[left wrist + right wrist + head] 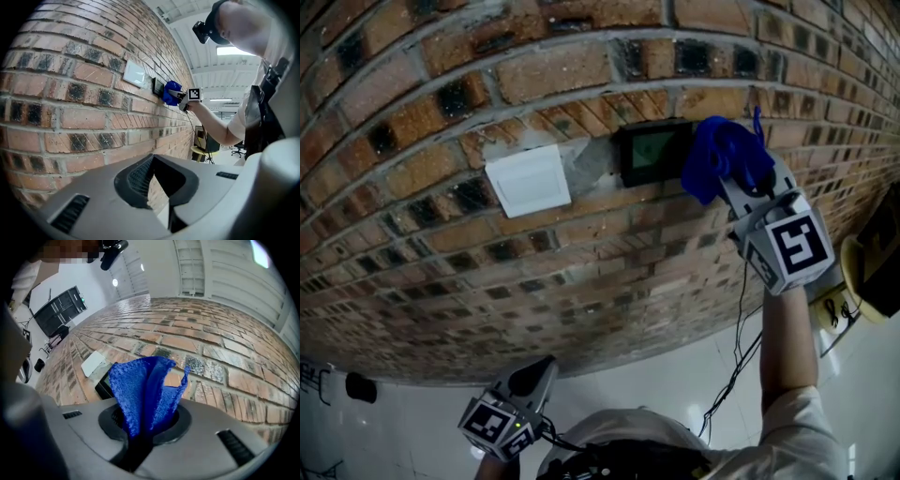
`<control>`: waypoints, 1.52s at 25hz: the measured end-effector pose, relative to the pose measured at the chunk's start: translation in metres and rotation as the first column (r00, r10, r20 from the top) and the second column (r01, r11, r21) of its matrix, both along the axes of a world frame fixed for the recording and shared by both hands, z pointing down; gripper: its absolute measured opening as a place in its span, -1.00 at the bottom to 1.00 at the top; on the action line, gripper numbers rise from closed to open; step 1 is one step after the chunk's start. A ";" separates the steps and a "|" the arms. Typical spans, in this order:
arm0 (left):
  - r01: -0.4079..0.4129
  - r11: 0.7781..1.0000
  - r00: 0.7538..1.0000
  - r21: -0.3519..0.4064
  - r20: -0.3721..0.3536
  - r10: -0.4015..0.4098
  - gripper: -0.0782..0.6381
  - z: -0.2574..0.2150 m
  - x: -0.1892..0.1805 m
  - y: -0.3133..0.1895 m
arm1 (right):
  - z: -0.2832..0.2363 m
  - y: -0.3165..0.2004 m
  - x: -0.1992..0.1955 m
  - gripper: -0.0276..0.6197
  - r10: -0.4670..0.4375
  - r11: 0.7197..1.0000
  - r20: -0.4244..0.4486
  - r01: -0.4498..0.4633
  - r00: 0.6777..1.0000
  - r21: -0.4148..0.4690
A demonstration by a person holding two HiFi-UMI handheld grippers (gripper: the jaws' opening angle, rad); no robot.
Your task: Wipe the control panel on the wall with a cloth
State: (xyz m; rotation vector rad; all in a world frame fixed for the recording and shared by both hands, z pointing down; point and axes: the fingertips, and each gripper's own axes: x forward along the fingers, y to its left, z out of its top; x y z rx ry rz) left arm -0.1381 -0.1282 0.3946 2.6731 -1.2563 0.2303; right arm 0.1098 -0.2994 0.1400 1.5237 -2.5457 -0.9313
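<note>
Farthest left and lowest, the left gripper (534,375) hangs near the bottom edge of the brick wall (412,253), where it meets the floor. Its own view shows the jaws a narrow way apart with only brick behind the gap and nothing between them.

Higher up the wall, well above that bottom edge, a white plate (528,180) sits flat on the bricks. Just to its right, with a grey patch between, is the control panel (653,153), a dark rectangle. Its longer side seems to run level with the brick courses, and its screen faces straight out from the wall.

Right of that, the cloth (722,155), blue and bunched, is pinched in the right gripper (736,183), whose jaws are closed on its folds and point toward the wall. The cloth overlaps the panel's right edge and looks pressed to the wall, though actual contact with the screen cannot be confirmed.

So the panel lies just left of the cloth, and the right gripper is by far the nearer. A wipe would likely run leftward along the panel's longer side.
</note>
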 end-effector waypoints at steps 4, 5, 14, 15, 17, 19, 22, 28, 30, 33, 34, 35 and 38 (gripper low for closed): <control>0.002 1.000 1.000 -0.007 0.003 -0.002 -0.77 0.001 0.001 0.002 | 0.007 -0.014 0.016 -0.64 0.017 0.999 0.023 -0.016 1.000 -0.033; 0.005 1.000 1.000 -0.008 0.003 -0.005 -0.77 0.001 0.000 0.002 | 0.007 -0.014 0.016 -0.64 0.013 0.999 0.028 -0.012 1.000 -0.035; 0.027 1.000 1.000 -0.005 0.000 -0.027 -0.77 0.003 -0.010 0.006 | -0.010 0.044 -0.069 -0.64 -0.139 0.990 -0.013 0.139 0.990 0.022; 0.026 1.000 1.000 -0.004 0.000 -0.026 -0.77 0.003 -0.009 0.007 | -0.007 0.046 -0.085 -0.64 -0.170 0.985 -0.035 0.171 0.985 0.015; 0.020 1.000 1.000 -0.002 0.002 -0.020 -0.77 0.002 -0.007 0.008 | 0.001 0.044 -0.115 -0.64 -0.216 0.976 -0.062 0.216 0.974 -0.015; 0.016 1.000 1.000 0.000 0.003 -0.016 -0.77 0.001 -0.005 0.010 | 0.004 0.038 -0.131 -0.64 -0.238 0.971 -0.047 0.236 0.970 -0.037; 0.025 1.000 1.000 0.000 -0.003 -0.025 -0.77 0.001 -0.008 0.011 | 0.000 0.029 -0.125 -0.64 -0.236 0.971 0.008 0.237 0.972 -0.038; 0.030 0.999 1.000 -0.015 0.000 -0.030 -0.77 0.006 -0.010 0.008 | -0.005 0.015 -0.053 -0.64 -0.120 0.992 0.022 0.121 0.992 -0.030; 0.023 1.000 1.000 -0.018 0.001 -0.023 -0.77 0.007 -0.007 0.007 | -0.006 0.010 -0.031 -0.63 -0.113 0.993 0.015 0.113 0.994 -0.018; 0.017 1.000 1.000 -0.018 0.005 -0.017 -0.77 0.007 -0.004 0.005 | -0.004 0.003 -0.004 -0.64 -0.056 0.998 0.014 0.056 0.998 -0.016; 0.014 1.000 1.000 -0.017 0.007 -0.014 -0.77 0.006 -0.002 0.004 | -0.002 -0.001 0.004 -0.64 -0.039 0.999 0.016 0.039 0.999 -0.023; 0.010 1.000 1.000 -0.017 0.009 -0.010 -0.77 0.006 -0.001 0.003 | 0.001 -0.005 0.010 -0.64 -0.027 0.999 0.019 0.027 0.999 -0.032; -0.001 1.000 1.000 -0.017 0.013 0.001 -0.77 0.005 0.004 0.002 | 0.008 -0.015 0.020 -0.64 -0.015 0.998 0.034 0.016 0.999 -0.053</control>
